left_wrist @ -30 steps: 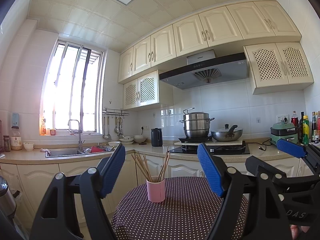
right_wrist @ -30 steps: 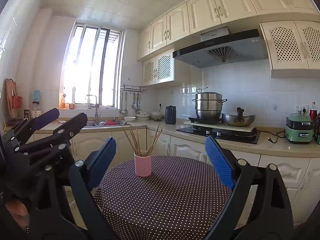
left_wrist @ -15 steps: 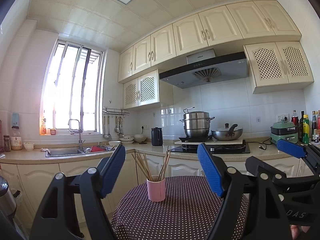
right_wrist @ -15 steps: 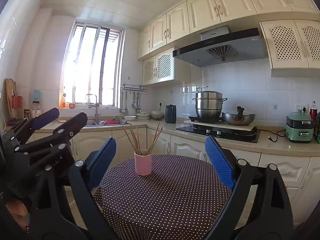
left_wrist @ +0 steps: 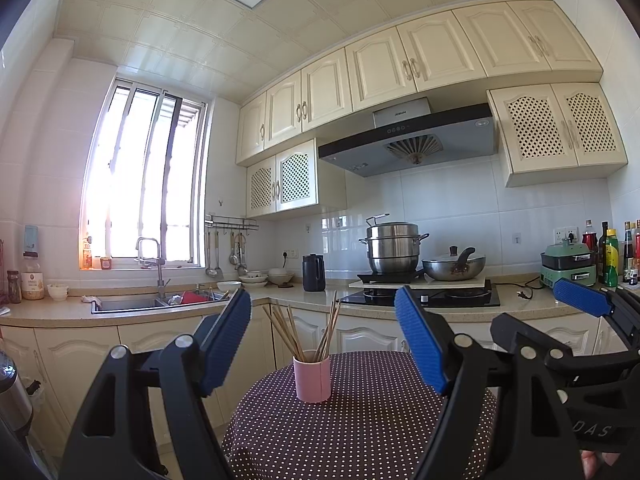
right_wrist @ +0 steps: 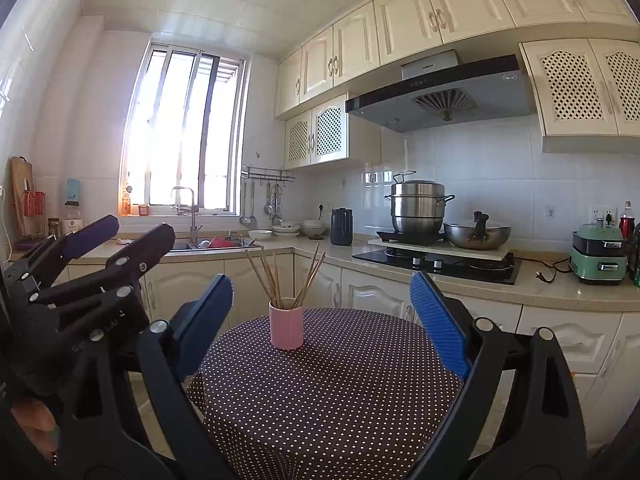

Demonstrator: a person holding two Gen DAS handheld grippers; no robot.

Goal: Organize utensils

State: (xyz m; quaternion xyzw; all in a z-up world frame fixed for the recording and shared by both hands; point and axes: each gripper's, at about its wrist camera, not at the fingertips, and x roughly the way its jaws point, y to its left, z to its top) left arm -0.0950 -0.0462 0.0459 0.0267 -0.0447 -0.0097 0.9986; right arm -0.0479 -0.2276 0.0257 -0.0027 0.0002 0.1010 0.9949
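The near edge of the polka-dot counter (left_wrist: 360, 420) is cut off behind both tools. On the far worktop, left to right, stand the sink (left_wrist: 160, 302), a dark kettle (left_wrist: 313, 278), a steel steamer pot (left_wrist: 394, 252) and a wok (left_wrist: 454, 268). The left claw (left_wrist: 324, 344) gapes wide, holding nothing; so does the right claw (right_wrist: 320, 320). Between their fingers stands an upright pink cup (right_wrist: 286, 327), its chopsticks (right_wrist: 286, 278) fanning upward and outward.

wooden chopsticks (left_wrist: 304, 330), dotted cloth tablecloth (left_wrist: 360, 420), ribbed claw pads (left_wrist: 420, 344)
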